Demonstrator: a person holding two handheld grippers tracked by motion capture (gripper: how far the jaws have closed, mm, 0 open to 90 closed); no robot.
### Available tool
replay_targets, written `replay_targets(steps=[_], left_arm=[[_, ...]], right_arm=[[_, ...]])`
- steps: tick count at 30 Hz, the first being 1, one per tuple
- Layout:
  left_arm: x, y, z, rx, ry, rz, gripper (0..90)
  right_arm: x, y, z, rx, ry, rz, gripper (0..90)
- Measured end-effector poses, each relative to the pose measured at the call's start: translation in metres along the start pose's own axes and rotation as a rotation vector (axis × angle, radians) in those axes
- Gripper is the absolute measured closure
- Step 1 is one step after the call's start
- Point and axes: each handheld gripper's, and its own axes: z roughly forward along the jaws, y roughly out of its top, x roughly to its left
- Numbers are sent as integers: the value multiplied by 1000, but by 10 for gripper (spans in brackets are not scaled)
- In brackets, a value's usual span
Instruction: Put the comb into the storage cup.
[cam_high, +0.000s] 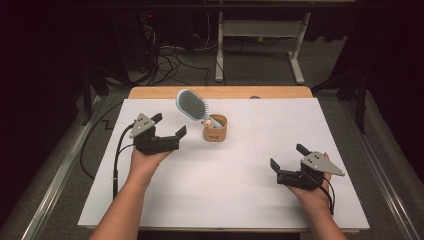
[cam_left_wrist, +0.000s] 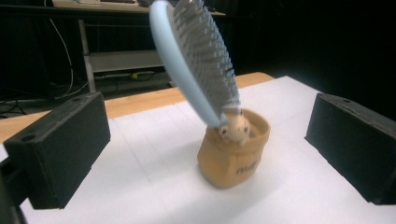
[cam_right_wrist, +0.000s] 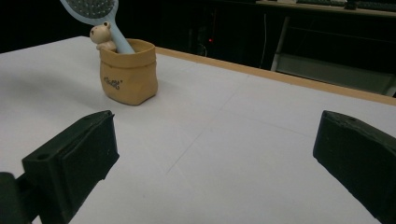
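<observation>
A: Where was the brush?

B: It stood handle-down in the pot, with its head leaning up and to the left in the high view. The pot sat on the white sheet, in the far half, a little left of centre. A small bear figure perched at the pot's rim, right against the brush handle.

A: And the left gripper?

B: It was just left of the pot, apart from it, with the jaws spread wide and nothing between the pads. In the left gripper view the pot and brush stood ahead, between the two jaws but beyond them.

A: Was it touching the brush?

B: No, there was clear sheet between them.

A: The right gripper?

B: It was near the sheet's right front corner, well apart from the pot, in the person's hand. Its jaws were also released and gripped nothing. From the right gripper view the pot was far off to the upper left.
</observation>
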Motion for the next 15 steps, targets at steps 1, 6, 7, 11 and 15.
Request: replay_targets(steps=[1, 6, 7, 11, 15], left_arm=[[0, -4, -3, -2, 2, 2, 2], [1, -20, -20, -8, 16, 30, 2], [1, -23, -24, -12, 16, 29, 2], [3, -34, -39, -10, 20, 33, 1], [4, -43, -56, 1, 30, 48, 2]], right_arm=[[0, 0, 0, 1, 0, 0, 2], [1, 0, -1, 1, 1, -4, 2], [1, 0, -1, 1, 1, -4, 2], [2, -1, -1, 3, 2, -6, 2], [2, -1, -2, 2, 3, -7, 2]])
